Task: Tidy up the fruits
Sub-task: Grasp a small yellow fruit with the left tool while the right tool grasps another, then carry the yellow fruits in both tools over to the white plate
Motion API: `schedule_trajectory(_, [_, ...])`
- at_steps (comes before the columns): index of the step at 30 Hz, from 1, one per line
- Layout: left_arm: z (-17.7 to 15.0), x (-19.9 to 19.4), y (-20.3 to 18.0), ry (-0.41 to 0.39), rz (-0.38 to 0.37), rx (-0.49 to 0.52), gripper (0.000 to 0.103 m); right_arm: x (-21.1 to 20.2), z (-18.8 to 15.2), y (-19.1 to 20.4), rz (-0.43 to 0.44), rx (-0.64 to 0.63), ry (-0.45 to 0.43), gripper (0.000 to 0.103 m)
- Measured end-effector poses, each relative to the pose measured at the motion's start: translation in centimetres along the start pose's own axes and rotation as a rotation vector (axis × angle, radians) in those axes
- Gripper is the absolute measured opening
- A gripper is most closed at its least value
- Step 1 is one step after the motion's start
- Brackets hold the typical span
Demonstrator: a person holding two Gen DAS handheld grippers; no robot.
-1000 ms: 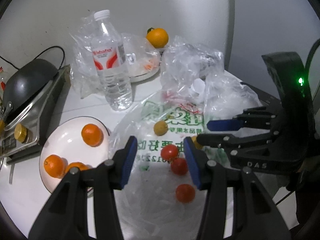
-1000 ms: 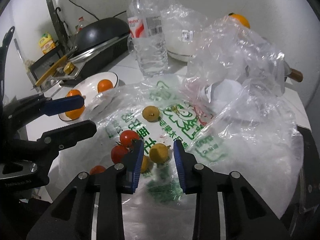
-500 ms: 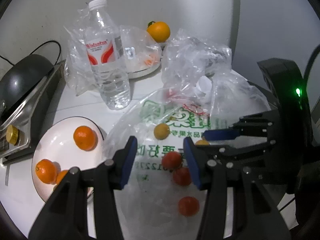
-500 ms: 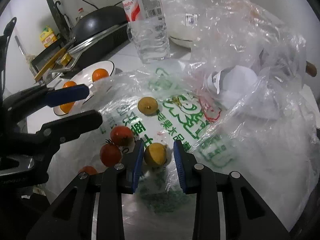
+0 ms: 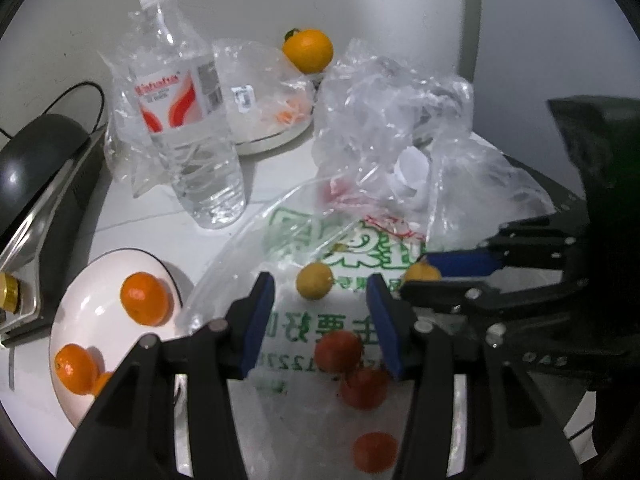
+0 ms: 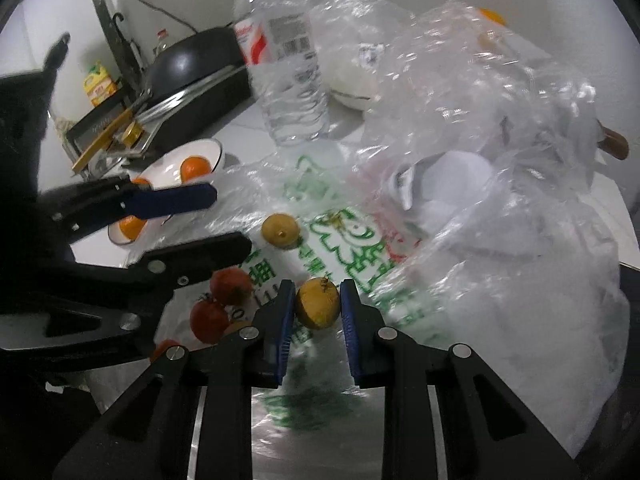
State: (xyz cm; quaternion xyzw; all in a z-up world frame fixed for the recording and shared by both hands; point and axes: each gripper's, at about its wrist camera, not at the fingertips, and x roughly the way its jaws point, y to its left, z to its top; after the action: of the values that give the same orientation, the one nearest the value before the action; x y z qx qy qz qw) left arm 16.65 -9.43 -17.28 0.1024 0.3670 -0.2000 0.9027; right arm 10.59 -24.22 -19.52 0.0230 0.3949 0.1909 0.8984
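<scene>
My right gripper (image 6: pixel 317 292) has its blue pads pressed against both sides of a small yellow fruit (image 6: pixel 318 306) on the green-printed plastic bag (image 6: pixel 352 248), its jaws just closing on it. The left wrist view shows the same gripper (image 5: pixel 424 276) on that fruit (image 5: pixel 420 272). My left gripper (image 5: pixel 320 320) hovers open over the red tomatoes (image 5: pixel 338 350), holding nothing. A second yellow fruit (image 5: pixel 315 286) lies just beyond its tips. Several oranges (image 5: pixel 145 298) sit on the white plate (image 5: pixel 100 280) to the left.
A water bottle (image 5: pixel 188 120) stands behind the bag. A lone orange (image 5: pixel 308 50) and a plastic-covered white dish (image 5: pixel 272 136) sit at the back. Crumpled clear bags (image 5: pixel 400 120) pile up on the right. A black pan on a stove (image 5: pixel 36 152) is far left.
The right gripper moved forward around the yellow fruit and shut on it. The left gripper moved closer to the tomatoes, still open.
</scene>
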Motion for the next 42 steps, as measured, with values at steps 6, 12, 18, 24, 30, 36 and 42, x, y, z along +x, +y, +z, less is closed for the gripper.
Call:
schedule_trajectory(6, [0.7, 1.7, 0.5, 0.03, 0.016, 0.001, 0.048, -0.1, 0.0, -1.1, 0.007, 0.015, -0.009, 0.025])
schedule_trajectory(12, [0.8, 3.9, 0.5, 0.099, 0.033, 0.011, 0.039, 0.0, 0.0, -1.8, 0.015, 0.032, -0.021, 0.025])
schedule_trajectory(18, [0.6, 4.8, 0.0, 0.114, 0.024, 0.048, 0.026, 0.1, -0.2, -1.9, 0.012, 0.039, -0.022, 0.025])
schedule_trajectory(24, [0.3, 4.5, 0.0, 0.092, 0.007, 0.053, 0.026, 0.1, 0.1, -1.4, -0.006, 0.023, -0.014, 0.025])
schedule_trajectory(30, [0.5, 2.9, -0.4, 0.059, 0.0, 0.056, 0.026, -0.5, 0.7, -0.6, -0.026, 0.015, -0.033, 0.025])
schedule_trajectory(36, [0.5, 0.6, -0.4, 0.022, 0.0, 0.051, 0.026, -1.4, 0.8, 0.6, -0.041, -0.006, -0.048, 0.025])
schedule_trajectory(42, [0.0, -1.4, -0.2, -0.007, -0.001, 0.046, 0.026, -2.7, 0.9, 2.3, -0.048, -0.025, -0.072, 0.025])
